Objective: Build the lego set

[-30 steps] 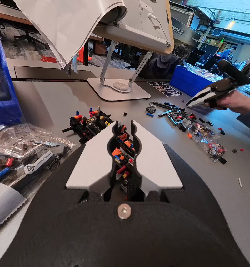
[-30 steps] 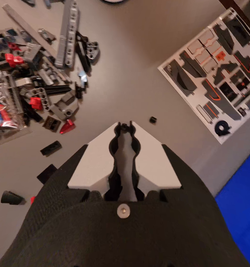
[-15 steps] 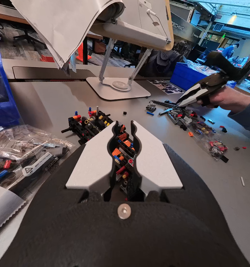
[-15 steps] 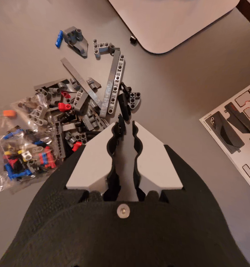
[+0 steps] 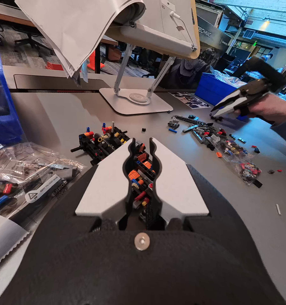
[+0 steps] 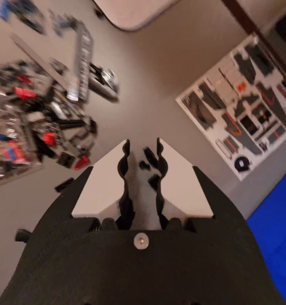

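Observation:
My left gripper is shut on the black lego assembly with orange, red and yellow parts. The assembly rests on the grey table and sticks out ahead and to the left of the fingers. My right gripper is open and hovers over the table just right of the pile of loose grey, black and red parts. Up to three small black pieces show blurred between its fingers. In the left wrist view the right gripper is held by a hand at the far right, above the pile.
A sticker sheet lies right of the right gripper, with a blue bin beyond it. A white stand base holds papers at the back. Clear bags of parts lie at the left and right. Another blue bin stands far left. Spacing between my two grippers at the tips: around 45 centimeters.
My right gripper has opened wider and moved off the parts pile toward the sticker sheet; its view is motion-blurred. My left gripper has stayed shut on the assembly.

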The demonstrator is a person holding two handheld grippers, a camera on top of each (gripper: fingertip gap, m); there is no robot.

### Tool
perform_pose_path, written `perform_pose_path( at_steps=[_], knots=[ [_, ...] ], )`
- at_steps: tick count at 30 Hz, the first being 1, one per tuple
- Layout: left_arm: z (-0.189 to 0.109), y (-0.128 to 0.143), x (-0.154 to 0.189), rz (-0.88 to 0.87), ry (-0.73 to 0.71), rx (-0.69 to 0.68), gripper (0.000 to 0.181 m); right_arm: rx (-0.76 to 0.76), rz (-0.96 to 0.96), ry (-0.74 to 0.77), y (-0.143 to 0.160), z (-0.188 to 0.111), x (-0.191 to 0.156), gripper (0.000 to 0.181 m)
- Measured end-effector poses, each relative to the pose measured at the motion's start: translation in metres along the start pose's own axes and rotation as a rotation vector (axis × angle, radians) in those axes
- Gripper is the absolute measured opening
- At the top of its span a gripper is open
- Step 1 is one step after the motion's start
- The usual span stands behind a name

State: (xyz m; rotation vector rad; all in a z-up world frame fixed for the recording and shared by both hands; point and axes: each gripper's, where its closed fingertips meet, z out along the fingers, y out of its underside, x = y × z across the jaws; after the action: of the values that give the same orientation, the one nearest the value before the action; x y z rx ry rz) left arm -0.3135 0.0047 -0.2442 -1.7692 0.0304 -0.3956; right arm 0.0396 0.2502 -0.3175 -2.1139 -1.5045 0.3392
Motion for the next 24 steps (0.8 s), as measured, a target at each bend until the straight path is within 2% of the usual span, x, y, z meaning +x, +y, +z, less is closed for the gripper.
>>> perform_pose_path(
  at_steps=[1, 5, 8, 15, 17, 24],
  knots=[
    [0.0, 0.0, 0.0, 0.0, 0.001, 0.0, 0.014, 0.04, -0.03, -0.032, -0.013, -0.002, -0.01, 0.029],
    [0.0, -0.002, 0.003, 0.011, 0.003, 0.004, 0.014, 0.11, -0.176, -0.145, -0.054, 0.007, -0.05, 0.017],
    [-0.003, -0.004, 0.002, 0.018, -0.002, 0.009, 0.014, 0.096, -0.278, -0.183, -0.065, 0.024, -0.061, 0.013],
    [-0.003, -0.004, 0.001, 0.013, 0.003, 0.013, 0.014, 0.058, -0.351, -0.279, -0.062, 0.044, -0.066, 0.005],
    [-0.002, -0.004, 0.0, 0.011, 0.004, 0.012, 0.014, 0.053, -0.341, -0.288, -0.061, 0.043, -0.064, 0.0],
    [-0.002, -0.005, -0.001, 0.009, 0.003, 0.018, 0.014, 0.003, -0.291, -0.282, -0.039, 0.031, -0.048, 0.0]
  ],
)
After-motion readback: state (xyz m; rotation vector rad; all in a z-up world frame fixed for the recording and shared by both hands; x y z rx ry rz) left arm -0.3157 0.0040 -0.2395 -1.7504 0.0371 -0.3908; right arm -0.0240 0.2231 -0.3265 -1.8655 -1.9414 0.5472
